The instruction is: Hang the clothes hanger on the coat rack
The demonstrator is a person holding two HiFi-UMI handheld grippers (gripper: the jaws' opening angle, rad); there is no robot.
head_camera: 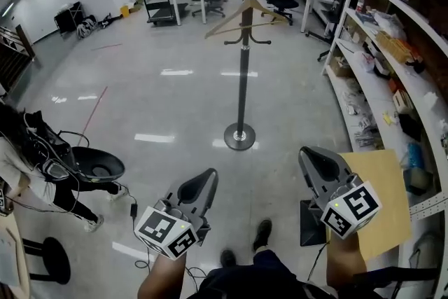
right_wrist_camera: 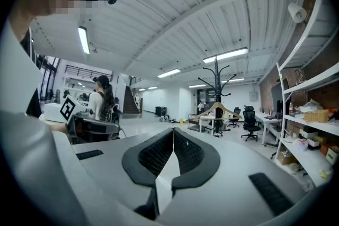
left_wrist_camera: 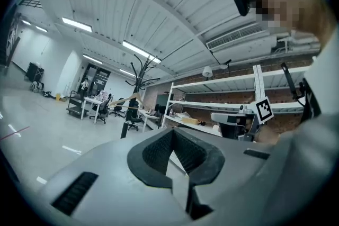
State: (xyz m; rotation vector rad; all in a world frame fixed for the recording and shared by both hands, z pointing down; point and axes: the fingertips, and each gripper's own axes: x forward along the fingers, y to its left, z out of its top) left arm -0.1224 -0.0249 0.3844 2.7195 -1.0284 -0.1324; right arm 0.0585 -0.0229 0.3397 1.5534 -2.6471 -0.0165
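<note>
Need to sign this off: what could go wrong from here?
The hanger hangs by its hook alone on the coat rack; a knock to the rack might drop it. The left tool and right tool are shut, empty and far back, so neither could catch it. A cable on the floor by the feet could cause a trip.

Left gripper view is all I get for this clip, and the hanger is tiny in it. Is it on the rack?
Observer: Yes. The head view shows the hanger hung on the rack, slightly tilted.
Operator: Is the right gripper carrying anything?
Observer: No. In the right gripper view, the right gripper has its jaws together with nothing between them.
Operator: Are the grippers near the rack?
Observer: No. In the head view the left gripper and the right one sit low, with bare floor between them and the rack's base.
</note>
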